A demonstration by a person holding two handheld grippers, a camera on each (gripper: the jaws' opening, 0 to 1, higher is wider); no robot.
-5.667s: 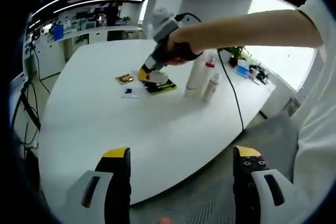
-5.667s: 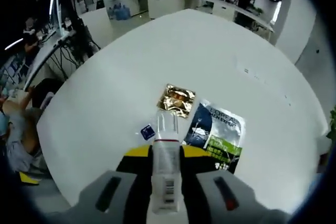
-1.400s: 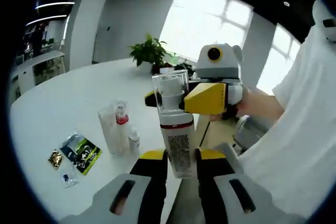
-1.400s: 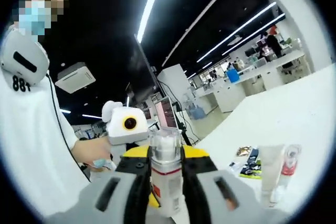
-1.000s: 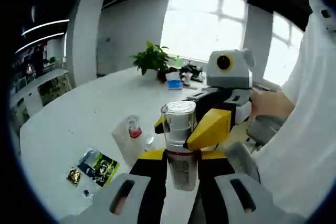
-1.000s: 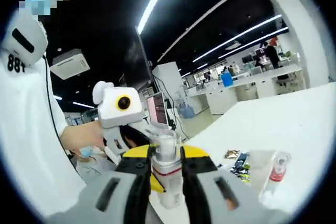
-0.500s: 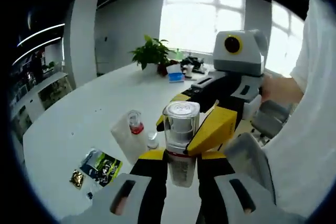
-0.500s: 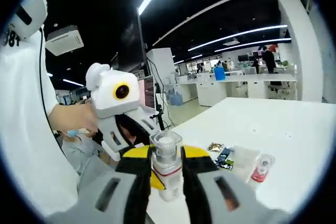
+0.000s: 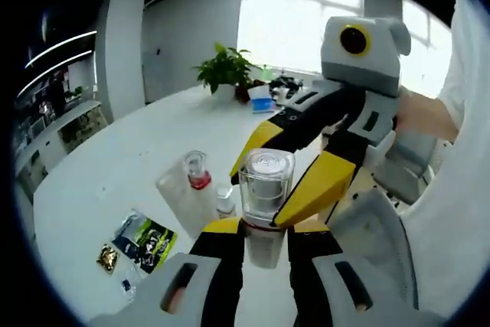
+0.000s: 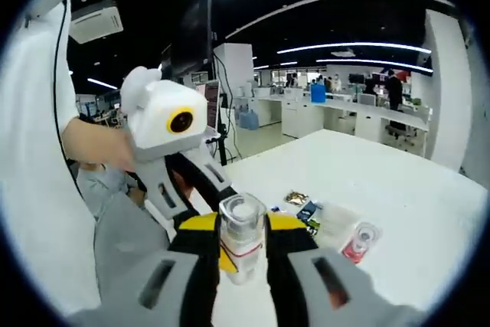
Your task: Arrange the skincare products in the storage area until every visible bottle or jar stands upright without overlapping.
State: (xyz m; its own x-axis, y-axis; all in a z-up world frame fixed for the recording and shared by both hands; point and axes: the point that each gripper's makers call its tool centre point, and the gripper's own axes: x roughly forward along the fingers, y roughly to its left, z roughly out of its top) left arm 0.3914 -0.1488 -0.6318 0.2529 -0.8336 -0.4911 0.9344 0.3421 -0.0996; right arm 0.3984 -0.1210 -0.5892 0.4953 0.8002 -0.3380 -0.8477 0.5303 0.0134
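A white pump bottle with a red band and a clear cap is held in the air between both grippers. My left gripper is shut on its body. From the right, the right gripper closes its yellow fingers on the cap end. In the right gripper view the same bottle sits between my right gripper's shut jaws, with the left gripper reaching in from the left. On the white table stand a white tube, a red-capped bottle and a small white bottle.
A green-and-black packet, a gold sachet and a small blue sachet lie flat on the table. A potted plant stands at its far end. The person's hand and white shirt are close by.
Earlier the right gripper alone held the bottle over the table while the left stood open; now both are shut on it. Over the last second the hands shifted slightly.
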